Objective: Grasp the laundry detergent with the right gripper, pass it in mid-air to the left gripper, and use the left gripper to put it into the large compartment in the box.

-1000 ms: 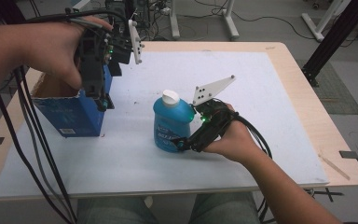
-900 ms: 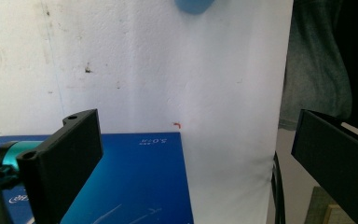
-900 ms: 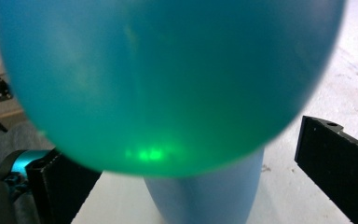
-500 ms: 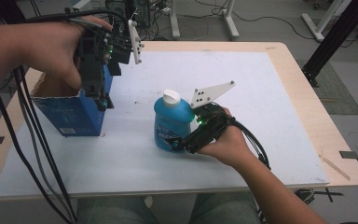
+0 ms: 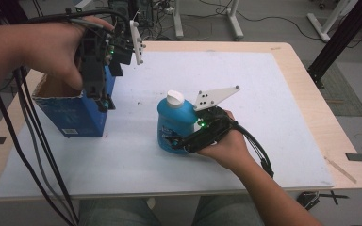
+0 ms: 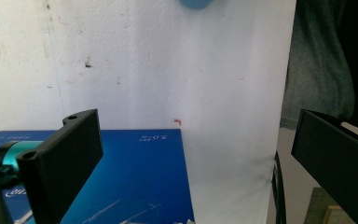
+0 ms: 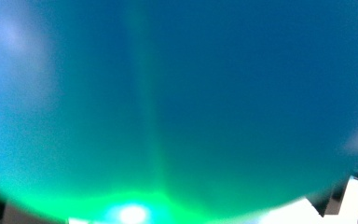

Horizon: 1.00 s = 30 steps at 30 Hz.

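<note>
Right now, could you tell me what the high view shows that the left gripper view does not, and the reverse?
High view alone: the whole blue bottle with its white cap, the right gripper pressed against the bottle's side, and the blue box with its top open. Left gripper view alone: the left gripper up close, its jaws wide apart above the box's printed face, and a small red mark on the white sheet. Both share the box, the white sheet and the bottle.
</note>
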### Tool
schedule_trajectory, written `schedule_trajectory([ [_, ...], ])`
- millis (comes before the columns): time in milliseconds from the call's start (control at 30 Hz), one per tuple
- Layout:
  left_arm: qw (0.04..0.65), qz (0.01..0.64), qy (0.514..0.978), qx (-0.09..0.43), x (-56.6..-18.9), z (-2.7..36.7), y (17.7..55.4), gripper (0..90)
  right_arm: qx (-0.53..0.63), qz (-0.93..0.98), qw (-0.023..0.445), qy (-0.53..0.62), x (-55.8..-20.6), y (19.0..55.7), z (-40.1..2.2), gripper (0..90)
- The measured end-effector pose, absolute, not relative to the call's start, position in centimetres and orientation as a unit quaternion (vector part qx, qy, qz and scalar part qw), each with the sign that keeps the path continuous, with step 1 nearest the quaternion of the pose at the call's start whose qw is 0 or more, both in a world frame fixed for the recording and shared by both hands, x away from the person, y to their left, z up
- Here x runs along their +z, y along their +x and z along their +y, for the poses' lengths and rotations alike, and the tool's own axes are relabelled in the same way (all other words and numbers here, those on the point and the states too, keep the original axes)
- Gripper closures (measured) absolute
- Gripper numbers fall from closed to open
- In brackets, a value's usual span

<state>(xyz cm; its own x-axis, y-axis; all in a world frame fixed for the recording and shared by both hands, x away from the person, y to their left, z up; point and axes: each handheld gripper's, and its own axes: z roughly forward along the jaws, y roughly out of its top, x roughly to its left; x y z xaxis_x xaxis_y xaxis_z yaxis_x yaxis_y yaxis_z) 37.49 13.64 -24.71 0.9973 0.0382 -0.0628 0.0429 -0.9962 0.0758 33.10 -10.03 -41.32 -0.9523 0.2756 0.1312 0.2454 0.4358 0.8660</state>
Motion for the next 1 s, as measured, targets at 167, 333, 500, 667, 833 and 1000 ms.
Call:
schedule_trajectory([
  [167,0.039,0.019,0.999,-0.03,-24.75,13.58,37.48,1.8,0.515,0.844,0.019,0.148,-41.33,33.05,-9.97,21.2],
  [333,0.037,0.019,0.999,-0.031,-24.75,13.6,37.48,1.8,0.519,0.842,0.021,0.143,-41.37,33.01,-9.96,26.5],
  [500,0.037,0.02,0.999,-0.031,-24.75,13.65,37.48,1.8,0.521,0.841,0.022,0.141,-41.34,32.95,-9.98,28.5],
  [667,0.034,0.02,0.999,-0.032,-24.82,13.59,37.5,1.8,0.522,0.842,0.024,0.136,-41.39,32.8,-9.89,32.0],
  [833,0.036,0.019,0.999,-0.031,-24.87,13.58,37.54,1.8,0.523,0.841,0.028,0.136,-41.52,32.73,-9.8,34.1],
  [1000,0.032,0.02,0.999,-0.033,-24.94,13.64,37.58,1.8,0.526,0.839,0.028,0.134,-41.59,32.73,-9.74,35.5],
])
